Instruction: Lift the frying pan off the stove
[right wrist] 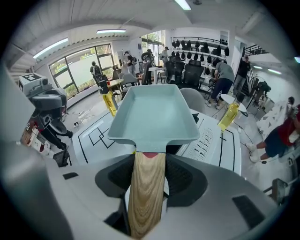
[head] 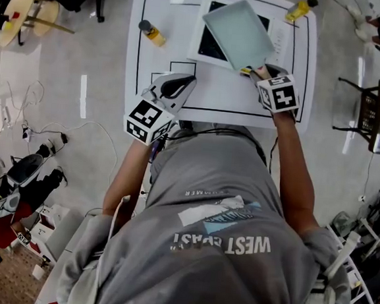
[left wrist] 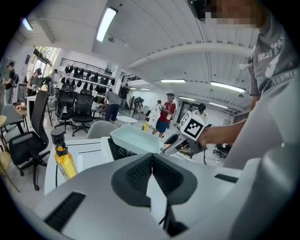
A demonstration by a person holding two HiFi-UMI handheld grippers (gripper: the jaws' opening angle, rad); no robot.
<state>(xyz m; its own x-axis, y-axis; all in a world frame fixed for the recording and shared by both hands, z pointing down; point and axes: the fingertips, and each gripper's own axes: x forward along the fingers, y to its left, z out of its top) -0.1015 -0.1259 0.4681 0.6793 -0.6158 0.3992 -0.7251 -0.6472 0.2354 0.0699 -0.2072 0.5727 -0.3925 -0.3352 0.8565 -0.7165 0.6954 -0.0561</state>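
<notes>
A pale green square frying pan [head: 239,33] with a wooden handle [right wrist: 146,192] hangs in the air, tilted, above the white stove [head: 209,47] with its black cooking top. My right gripper [head: 258,72] is shut on the handle, and the pads press its sides in the right gripper view [right wrist: 147,176]. In the left gripper view the pan [left wrist: 133,139] floats clear of the stove top [left wrist: 119,151]. My left gripper [head: 183,82] rests low over the table's front left. Its jaws meet with nothing between them [left wrist: 152,173].
The white table [head: 221,98] carries black marked lines. One yellow oil bottle [head: 151,32] stands at the table's left, another [head: 300,8] at its far right corner. Office chairs, people and cables surround the table.
</notes>
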